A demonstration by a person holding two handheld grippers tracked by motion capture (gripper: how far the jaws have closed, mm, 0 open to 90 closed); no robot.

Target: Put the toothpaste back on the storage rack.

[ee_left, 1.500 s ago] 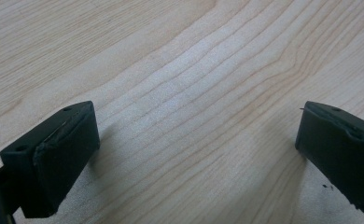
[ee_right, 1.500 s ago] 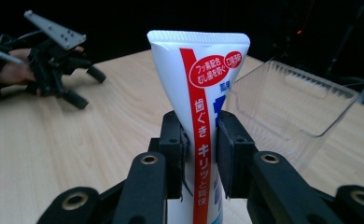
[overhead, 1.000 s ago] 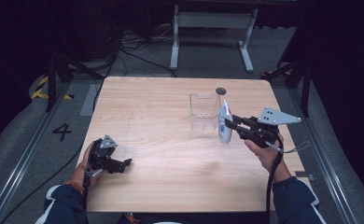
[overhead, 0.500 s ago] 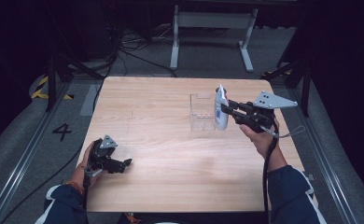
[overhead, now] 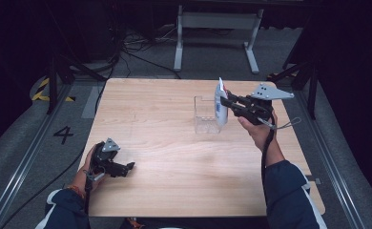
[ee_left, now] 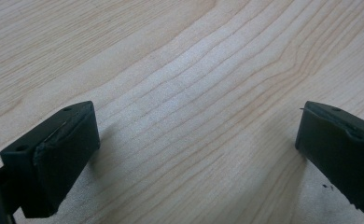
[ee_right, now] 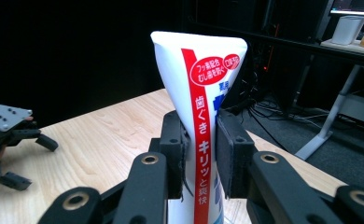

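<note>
A white toothpaste tube [overhead: 220,109] with a red stripe and Japanese print stands upright in my right gripper [overhead: 228,106], just over the clear plastic box [overhead: 206,117] on the wooden table [overhead: 174,157]. In the right gripper view the tube [ee_right: 201,107] is pinched between both pads [ee_right: 174,154], crimped end up. My left gripper [overhead: 127,168] rests low at the table's near left corner. In the left gripper view its fingers [ee_left: 54,156] stand wide apart over bare wood, nothing between them.
Beyond the table's far edge a white metal stand [overhead: 217,33] and cables lie on the dark floor. A "4" mark [overhead: 63,134] sits on the floor at the left. The other gripper [ee_right: 7,135] appears at far left in the right gripper view.
My right gripper has carried the tube up and toward the far side, from beside the clear box to above its right edge, turning the tube more upright. The left gripper has stayed put.
</note>
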